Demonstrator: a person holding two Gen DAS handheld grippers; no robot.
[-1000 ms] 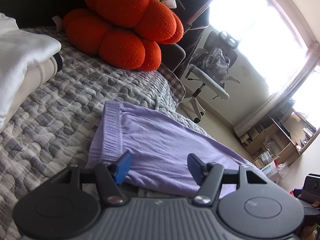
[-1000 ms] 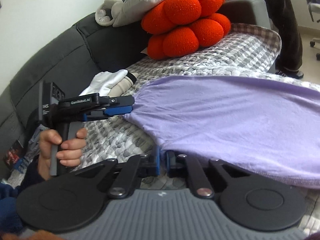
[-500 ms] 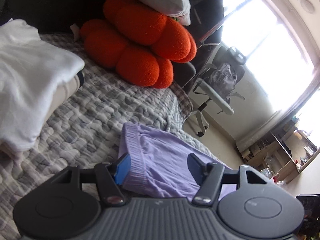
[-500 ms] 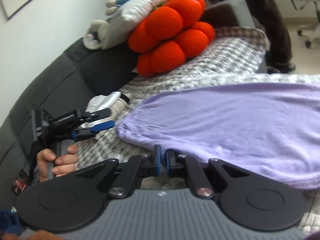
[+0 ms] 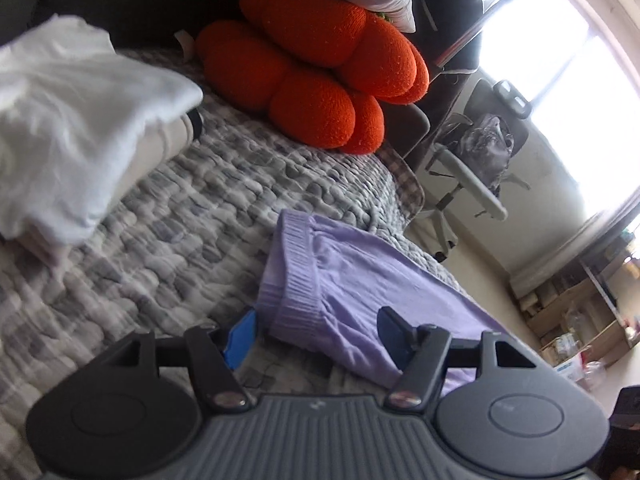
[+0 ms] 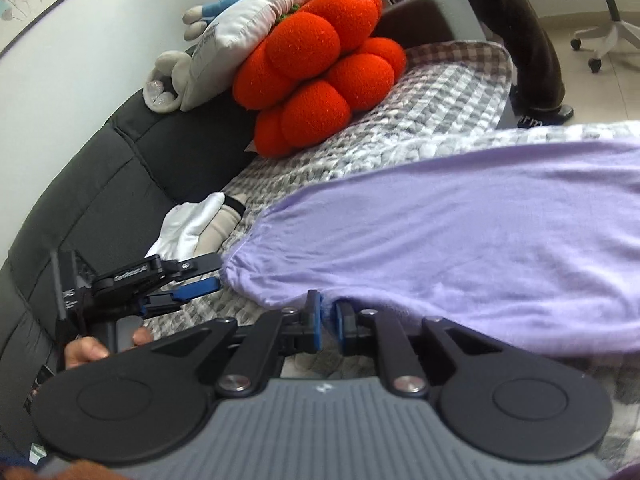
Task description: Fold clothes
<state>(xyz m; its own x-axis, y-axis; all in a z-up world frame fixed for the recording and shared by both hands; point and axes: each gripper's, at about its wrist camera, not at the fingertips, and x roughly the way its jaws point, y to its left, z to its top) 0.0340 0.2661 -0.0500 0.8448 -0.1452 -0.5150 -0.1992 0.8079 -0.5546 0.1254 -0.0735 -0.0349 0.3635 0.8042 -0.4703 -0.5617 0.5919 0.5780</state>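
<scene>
1. Purple cloth lies flat on the grey quilt that covers the dark sofa.
2. Right tool sits at 6 o'clock on the cloth's near edge. Its two fingers are close together and opening, with a bit of the purple edge between them.
3. Left tool is spread wide. The ribbed end of the purple cloth sits between its fingers, but they do not squeeze it.
4. A hand holds the left tool at 9 o'clock in the right view.
5. White folded clothes lie at 10 o'clock.
6. An orange bumpy cushion rests at 12 o'clock, under a white pillow.
</scene>
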